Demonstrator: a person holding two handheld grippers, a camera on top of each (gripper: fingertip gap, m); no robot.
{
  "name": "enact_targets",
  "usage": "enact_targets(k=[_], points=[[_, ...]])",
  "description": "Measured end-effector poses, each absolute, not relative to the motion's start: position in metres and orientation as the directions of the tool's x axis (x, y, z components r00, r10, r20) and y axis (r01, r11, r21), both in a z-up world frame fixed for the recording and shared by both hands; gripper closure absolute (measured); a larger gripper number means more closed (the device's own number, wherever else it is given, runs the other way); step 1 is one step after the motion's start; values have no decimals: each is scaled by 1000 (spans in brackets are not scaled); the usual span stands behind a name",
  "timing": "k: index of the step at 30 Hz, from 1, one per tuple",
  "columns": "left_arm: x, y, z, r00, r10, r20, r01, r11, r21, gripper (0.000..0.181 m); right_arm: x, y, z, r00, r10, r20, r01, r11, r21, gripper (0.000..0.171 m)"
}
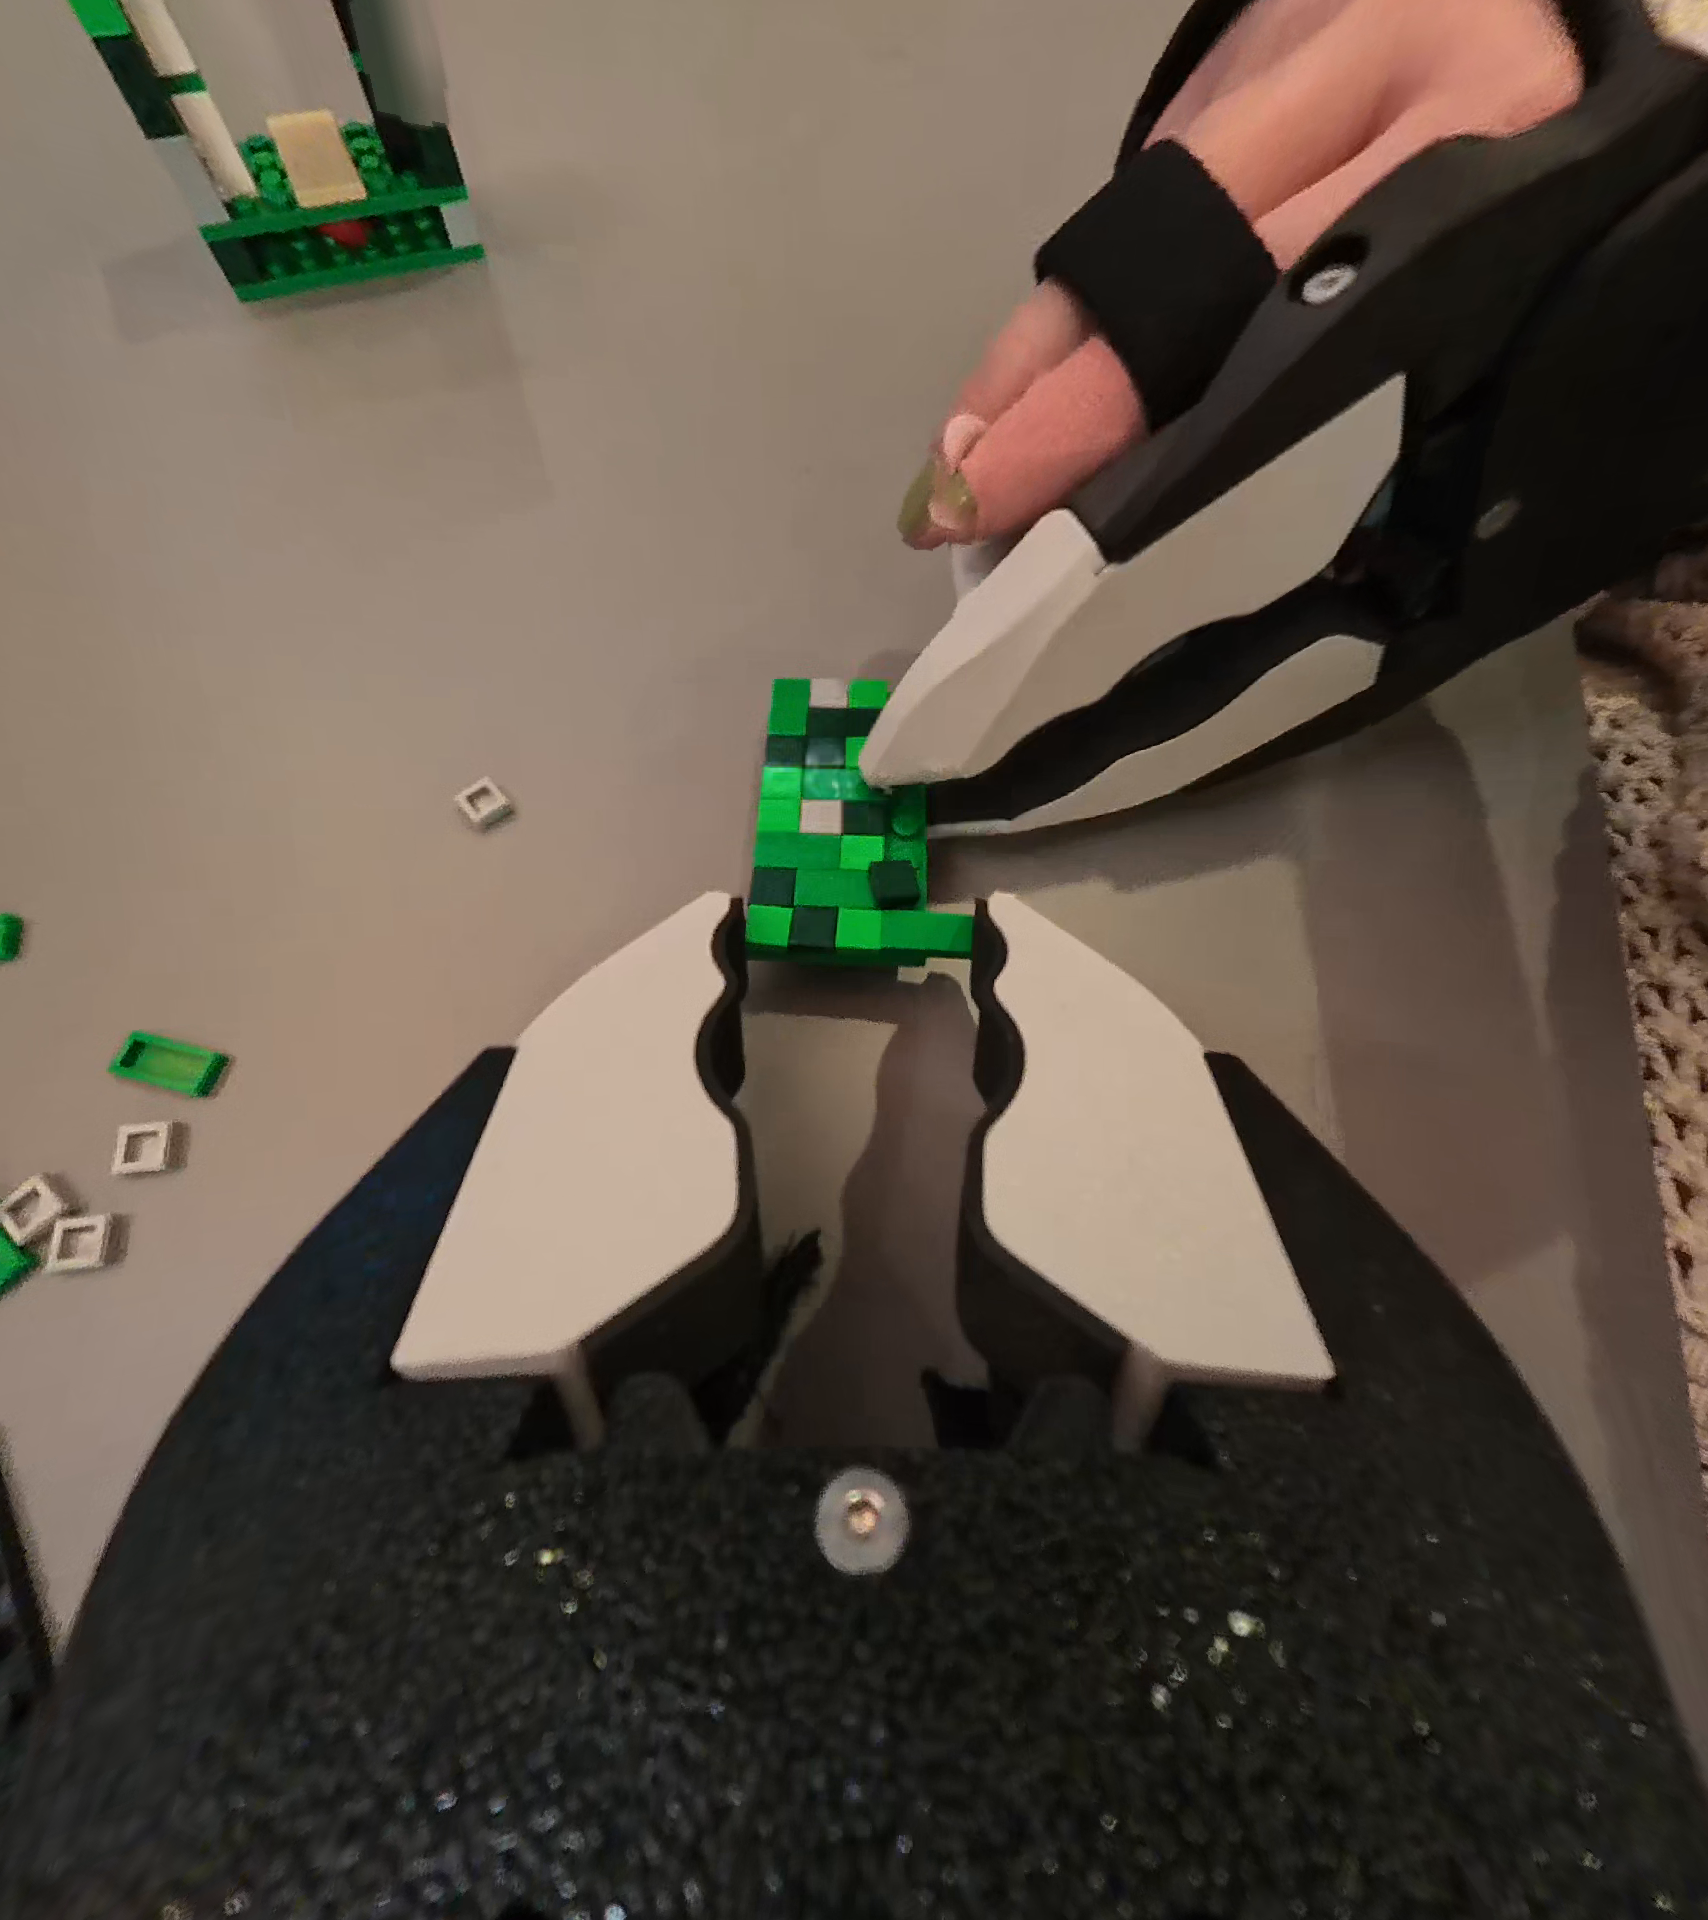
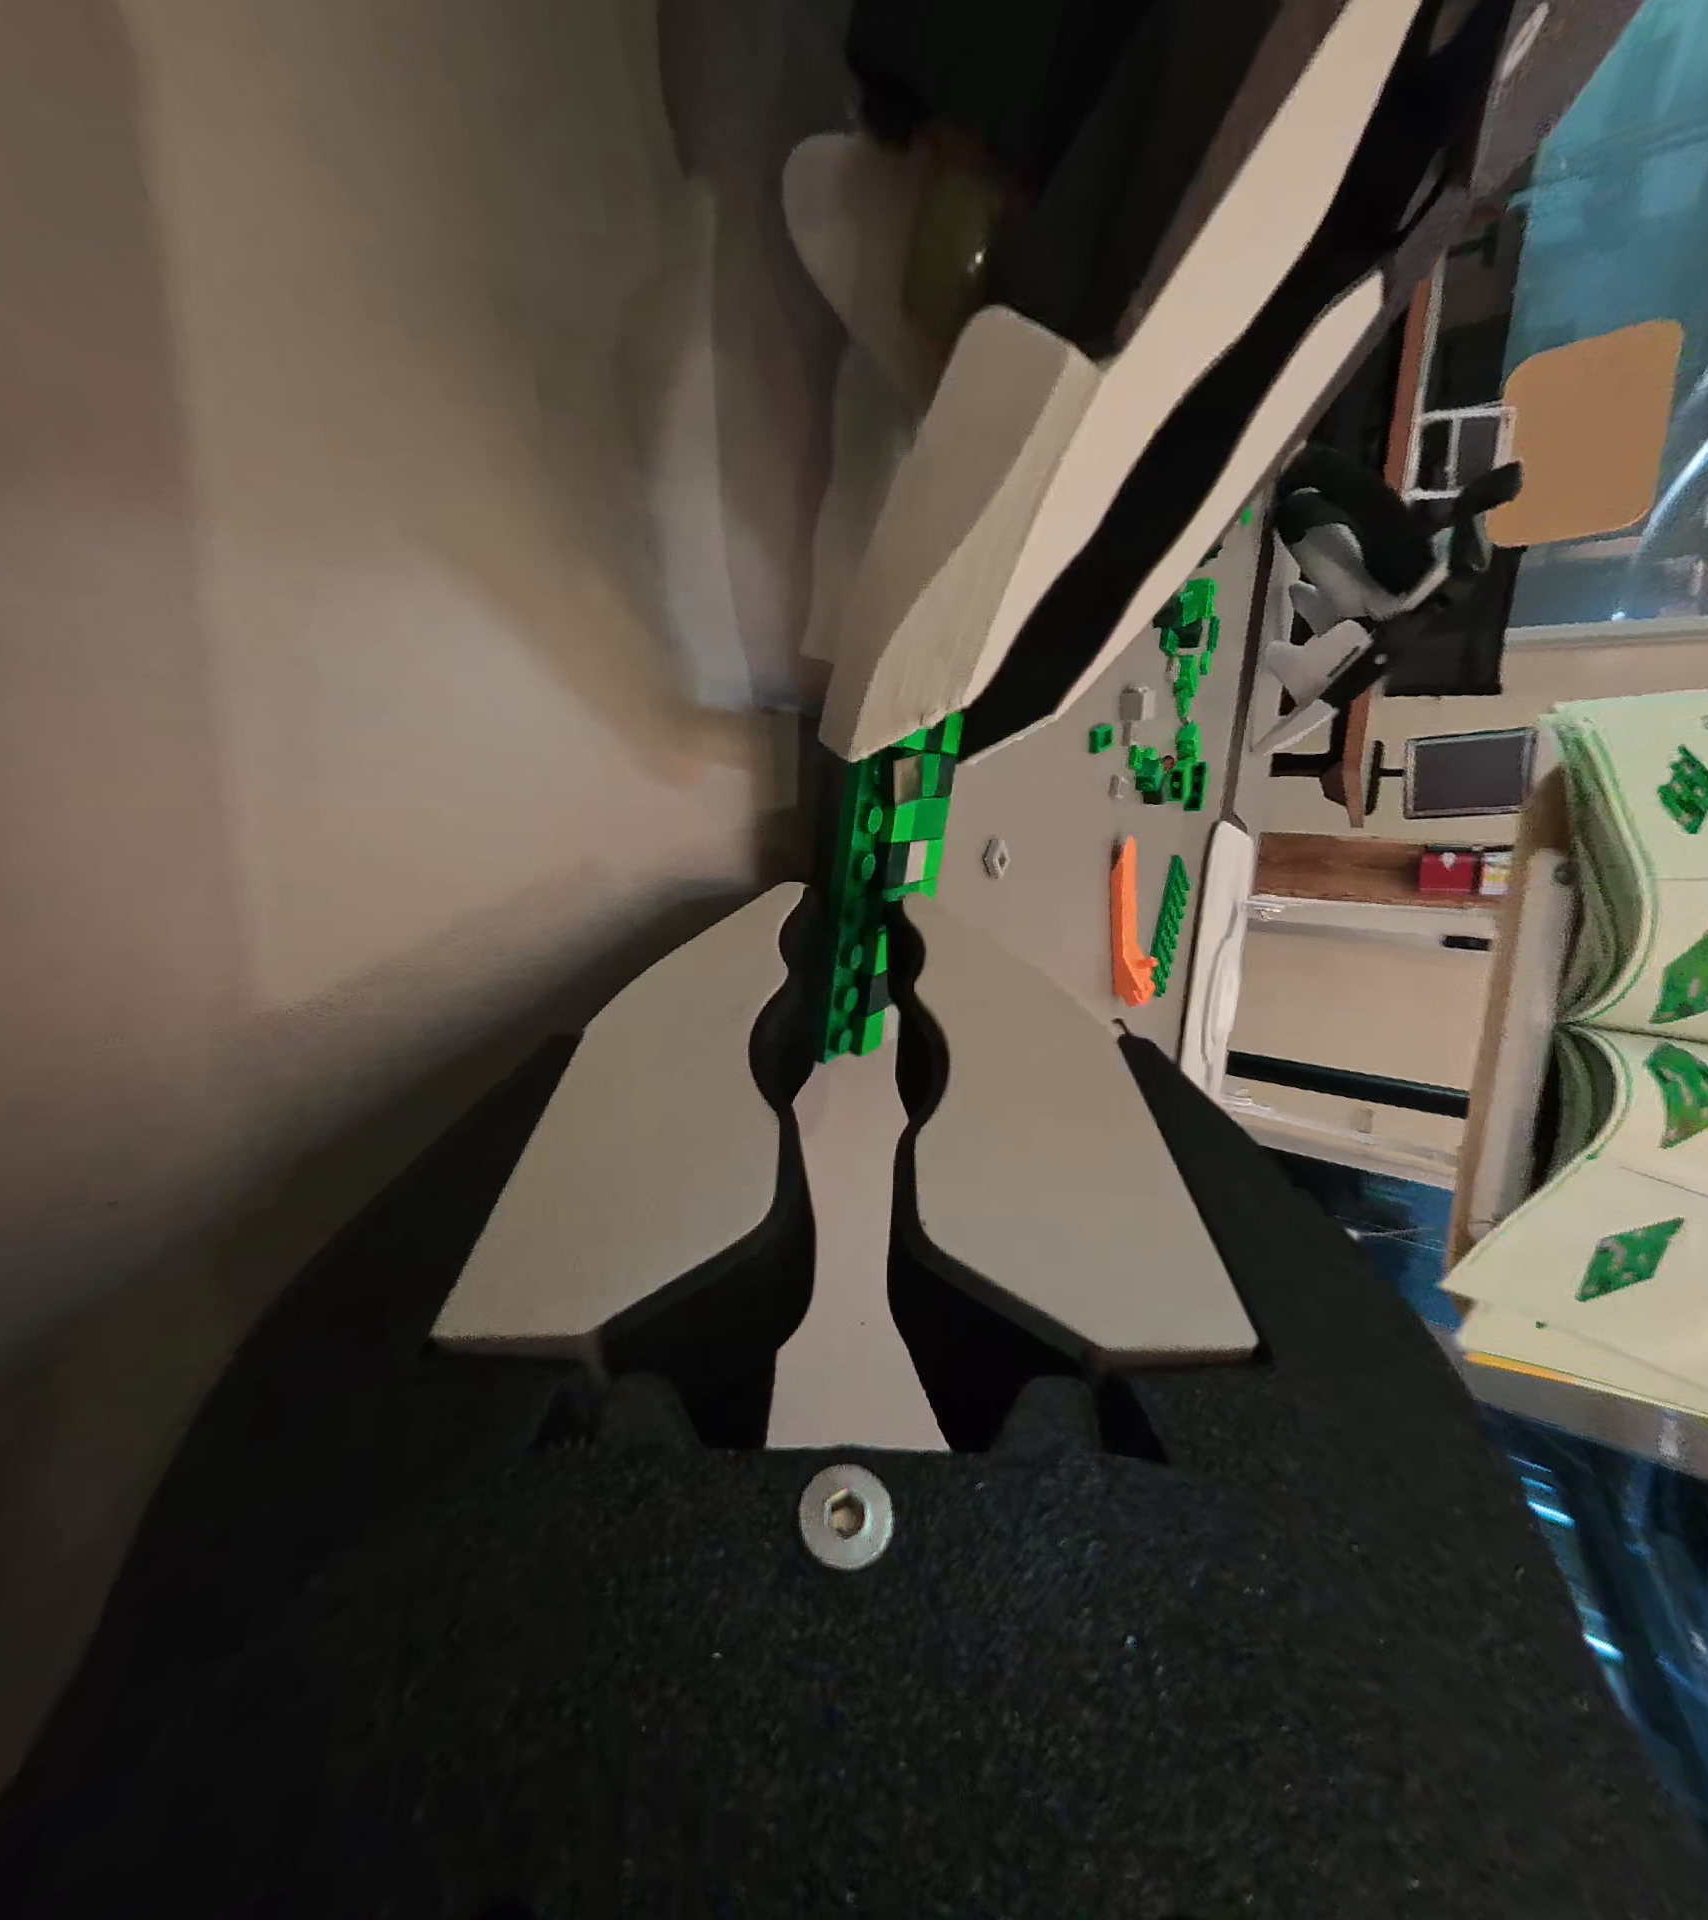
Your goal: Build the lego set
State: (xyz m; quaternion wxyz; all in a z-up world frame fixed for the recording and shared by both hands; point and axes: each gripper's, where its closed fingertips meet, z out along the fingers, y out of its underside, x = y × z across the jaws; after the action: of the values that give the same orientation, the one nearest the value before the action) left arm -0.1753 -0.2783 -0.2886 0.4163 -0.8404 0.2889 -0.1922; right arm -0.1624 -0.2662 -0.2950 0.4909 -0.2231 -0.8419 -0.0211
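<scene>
Between left tool point(image 1: 860, 925) tips, seemingly, plate point(image 1: 819, 883).

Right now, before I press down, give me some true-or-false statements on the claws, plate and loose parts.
1. The left claw brackets the green plate's near end. True.
2. The right claw hangs clear of the plate. False: it clamps the plate edge-on.
3. Loose green tiles lie on the table left of the plate. True.
4. The booklet is closed. False: it lies open.
</scene>
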Motion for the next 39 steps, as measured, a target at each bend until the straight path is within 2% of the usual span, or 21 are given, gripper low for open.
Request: enact_targets(k=[5, 8, 11, 15, 21, 27, 29, 35, 37, 39], points=[[-177, -280, -290, 755, -648, 104, -321, -502, -804, 140, -166, -260, -294, -391, 263, 882, 389, 916, -101, 163], [-178, -282, -293, 748, -660, 66, -367, -496, -787, 128, -166, -257, -295, -372, 242, 896, 386, 918, -88, 166], [-177, -283, -296, 727, -685, -47, -464, -440, -769, 123, -167, -257, -294, -352, 233, 906, 381, 920, -89, 166], [-174, -280, -293, 652, -701, -287, -627, -287, -724, 129, -168, -256, -291, -314, 223, 923, 377, 921, -94, 167], [-183, -273, -287, 506, -622, -597, -810, -104, -578, 139, -169, -258, -285, -257, 166, 952, 347, 935, -69, 167], [-194, -264, -279, 302, -460, -835, -936, 23, -351, 146, -170, -259, -275, -202, 155, 967, 332, 940, -82, 167], [-196, -261, -274, 260, -401, -878, -952, 46, -302, 146, -170, -259, -272, -189, 153, 970, 325, 942, -85, 167], [-203, -254, -260, 184, -261, -948, -977, 55, -204, 161, -173, -261, -259, -144, 187, 972, 287, 948, -140, 167], [-198, -255, -255, 159, -221, -962, -978, 95, -184, 159, -175, -264, -258, -143, 202, 969, 275, 948, -158, 167], [-194, -256, -255, 146, -215, -966, -979, 107, -172, 166, -175, -264, -257, -141, 201, 969, 270, 950, -158, 167]])
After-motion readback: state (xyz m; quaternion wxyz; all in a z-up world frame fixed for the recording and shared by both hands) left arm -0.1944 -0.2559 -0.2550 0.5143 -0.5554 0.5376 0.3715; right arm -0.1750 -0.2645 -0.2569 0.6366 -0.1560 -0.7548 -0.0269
